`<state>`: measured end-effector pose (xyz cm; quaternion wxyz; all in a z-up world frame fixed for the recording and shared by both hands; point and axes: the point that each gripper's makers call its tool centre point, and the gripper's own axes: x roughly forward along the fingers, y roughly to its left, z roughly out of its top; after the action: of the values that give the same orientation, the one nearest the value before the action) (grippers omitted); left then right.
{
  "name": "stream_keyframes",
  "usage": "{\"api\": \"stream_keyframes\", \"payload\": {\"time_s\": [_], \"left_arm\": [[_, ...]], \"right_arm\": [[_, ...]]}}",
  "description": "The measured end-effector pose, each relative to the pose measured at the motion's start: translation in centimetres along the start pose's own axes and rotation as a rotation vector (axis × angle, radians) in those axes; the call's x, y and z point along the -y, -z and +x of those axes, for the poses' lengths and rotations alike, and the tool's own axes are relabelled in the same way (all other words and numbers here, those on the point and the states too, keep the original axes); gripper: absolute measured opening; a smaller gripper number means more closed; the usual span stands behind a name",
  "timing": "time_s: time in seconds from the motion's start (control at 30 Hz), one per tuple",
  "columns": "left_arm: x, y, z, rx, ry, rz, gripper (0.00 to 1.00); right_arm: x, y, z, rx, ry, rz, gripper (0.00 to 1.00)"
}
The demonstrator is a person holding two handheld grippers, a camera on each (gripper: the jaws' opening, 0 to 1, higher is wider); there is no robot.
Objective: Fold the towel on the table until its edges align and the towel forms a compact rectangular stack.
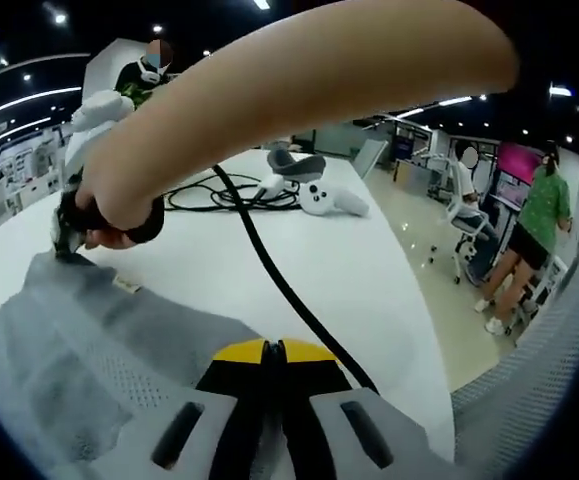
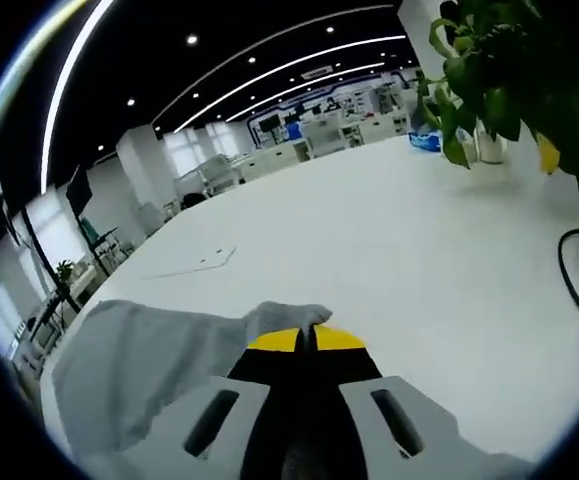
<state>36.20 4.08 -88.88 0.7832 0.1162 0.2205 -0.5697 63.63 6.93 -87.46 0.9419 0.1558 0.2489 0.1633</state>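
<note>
Left gripper view: a broad white table (image 1: 369,270) fills most of the scene, inside a bright open hall with ceiling lights. On the near side of it lies the soft grey knitted towel (image 1: 79,350), spread flat with a small label showing at its far edge. A person's bare forearm (image 1: 299,90) crosses the upper part of the view, its hand gripping the right gripper (image 1: 67,238), whose tip sits at the towel's far corner. A black cable (image 1: 269,270) runs from there toward the camera. Beyond it, white headset controllers (image 1: 329,198) rest by a coil of black cable. Smallest and nearest, the left gripper (image 1: 267,352) has its yellow-tipped jaws pressed together at the towel's near edge; cloth between them cannot be made out.

Right gripper view: the same white table stretches away, with a green leafy plant (image 2: 509,70) in a white pot at the far right. The grey towel (image 2: 139,360) lies to the left, and one corner is drawn up into the right gripper (image 2: 307,340), whose yellow-tipped jaws pinch that fabric.

The towel looks light, limp and easily stretched, not slippery or fragile. It will likely sag and wrinkle when lifted, so holding two corners of one edge should keep that edge straight while folding.
</note>
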Motion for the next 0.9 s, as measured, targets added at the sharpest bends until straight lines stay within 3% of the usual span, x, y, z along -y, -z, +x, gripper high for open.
{"api": "stream_keyframes", "payload": {"time_s": [0.9], "left_arm": [[-0.8,-1.5,-6.6,0.052,-0.086,-0.033,0.04]], "right_arm": [[-7.0,-5.0,-2.8,0.072,-0.158,0.030,0.00]]}}
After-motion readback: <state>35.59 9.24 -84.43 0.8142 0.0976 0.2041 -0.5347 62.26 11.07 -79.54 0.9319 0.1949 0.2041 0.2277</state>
